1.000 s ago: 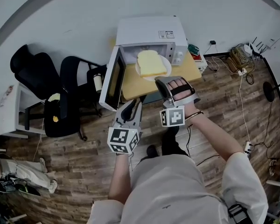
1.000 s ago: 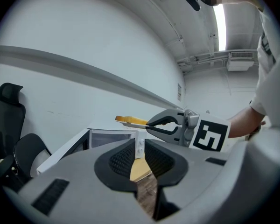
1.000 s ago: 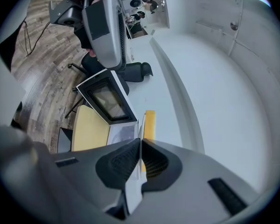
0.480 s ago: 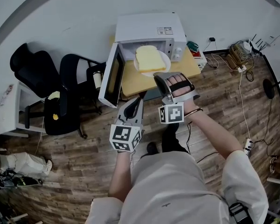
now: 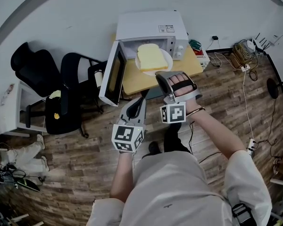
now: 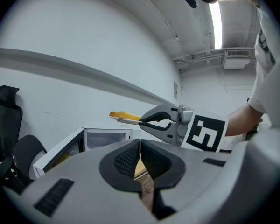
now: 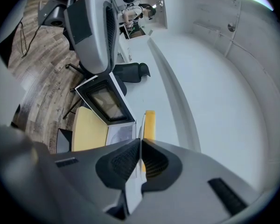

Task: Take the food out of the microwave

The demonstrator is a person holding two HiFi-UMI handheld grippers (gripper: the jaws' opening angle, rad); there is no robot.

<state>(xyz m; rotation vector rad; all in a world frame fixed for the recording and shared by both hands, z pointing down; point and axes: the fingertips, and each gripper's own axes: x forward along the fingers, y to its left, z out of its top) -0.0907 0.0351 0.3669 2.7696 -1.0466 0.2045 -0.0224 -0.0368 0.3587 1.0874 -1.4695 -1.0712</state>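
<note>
- Between the jaws of the right tongs (image 7: 141, 141) sits the near rim of a white plate (image 5: 146, 72), pinched tight (the right gripper view shows it edge-on).
- On that plate lies a slice of bread (image 5: 151, 56), at twelve o'clock from the tong tips in the head view. Plate and bread hang in the air outside the microwave (image 5: 151, 25), in front of its open mouth.
- Down at seven o'clock from the plate are the left tongs (image 5: 144, 94). Their jaws have just been closing and now meet, with nothing between them. They are apart from the plate.
- At twelve o'clock stands the white microwave, its door (image 5: 114, 76) swung wide toward nine o'clock.
- Under the microwave is a yellow table (image 5: 186, 67), its bare top showing at three o'clock of the plate.
- Off at nine o'clock are two black chairs (image 5: 35, 72), one beside the other, on the wood floor (image 5: 85, 149).
- Toward two o'clock, along the wall, lies a tangle of cables (image 5: 243, 58).
</note>
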